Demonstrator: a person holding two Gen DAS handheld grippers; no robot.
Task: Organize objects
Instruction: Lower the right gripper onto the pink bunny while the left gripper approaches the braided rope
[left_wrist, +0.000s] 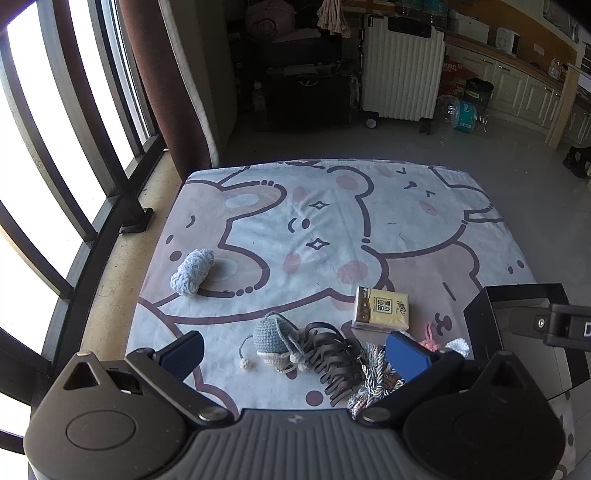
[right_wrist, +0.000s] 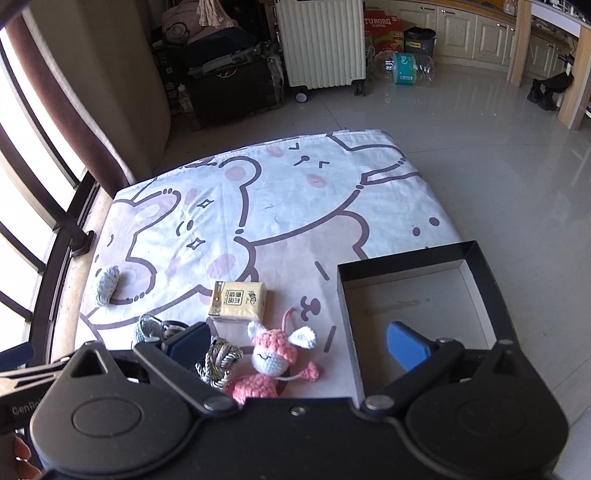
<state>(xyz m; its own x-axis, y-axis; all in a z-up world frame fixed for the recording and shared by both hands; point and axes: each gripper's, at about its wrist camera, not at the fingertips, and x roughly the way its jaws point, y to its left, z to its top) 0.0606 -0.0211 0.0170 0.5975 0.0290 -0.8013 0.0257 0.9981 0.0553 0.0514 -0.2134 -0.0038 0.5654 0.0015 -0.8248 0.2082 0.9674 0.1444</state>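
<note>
On the cartoon-print cloth (left_wrist: 332, 229) lie a blue yarn bundle (left_wrist: 192, 271), a yellow tissue pack (left_wrist: 381, 308), a grey crocheted toy (left_wrist: 274, 338), a dark claw hair clip (left_wrist: 332, 360) and a braided cord tassel (left_wrist: 373, 384). My left gripper (left_wrist: 295, 354) hovers open just above the toy and clip, holding nothing. In the right wrist view a pink crocheted doll (right_wrist: 275, 360) lies beside the tassel (right_wrist: 218, 363) and the tissue pack (right_wrist: 239, 301). My right gripper (right_wrist: 299, 347) is open and empty, straddling the left wall of the black box (right_wrist: 347, 314).
The black box (left_wrist: 480, 317) sits at the cloth's right edge; its inside shows nothing. A white suitcase (left_wrist: 400, 70), dark luggage, bottles and cabinets stand beyond on the tiled floor. Window bars and a curtain (left_wrist: 166, 81) run along the left.
</note>
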